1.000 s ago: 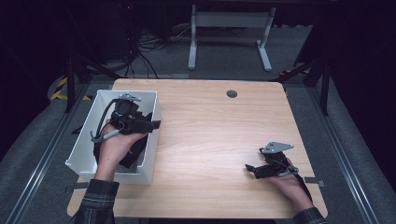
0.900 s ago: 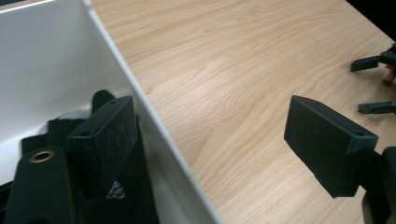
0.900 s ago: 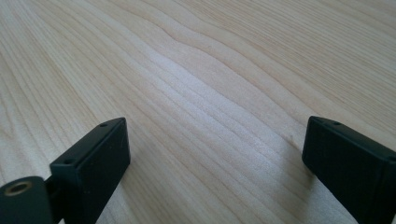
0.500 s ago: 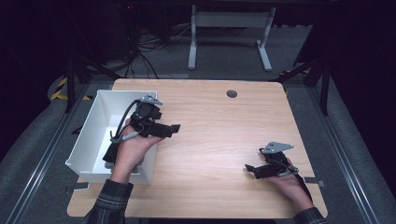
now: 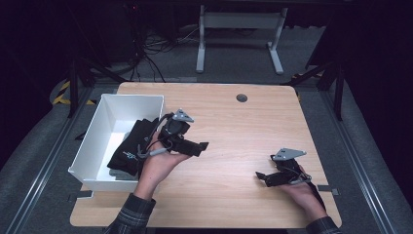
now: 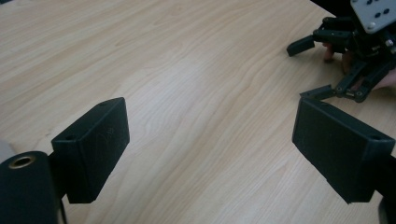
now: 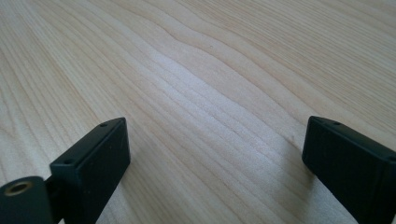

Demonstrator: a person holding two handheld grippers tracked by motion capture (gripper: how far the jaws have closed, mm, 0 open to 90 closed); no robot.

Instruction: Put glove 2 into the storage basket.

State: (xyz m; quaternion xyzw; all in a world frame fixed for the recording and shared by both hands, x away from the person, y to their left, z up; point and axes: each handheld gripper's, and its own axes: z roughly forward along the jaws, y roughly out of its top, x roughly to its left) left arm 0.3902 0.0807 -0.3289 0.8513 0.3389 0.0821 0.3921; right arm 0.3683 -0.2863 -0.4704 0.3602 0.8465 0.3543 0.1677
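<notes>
High view is showing the black cloth (image 5: pixel 130 148) lying bunched in the white bin (image 5: pixel 92 146), its edge riding near the rim and risking snagging, while the left hand-held gripper (image 5: pixel 197 146), jaws just opening wide and gripping nothing, is hovering over the worktop (image 5: pixel 234 131).
</notes>
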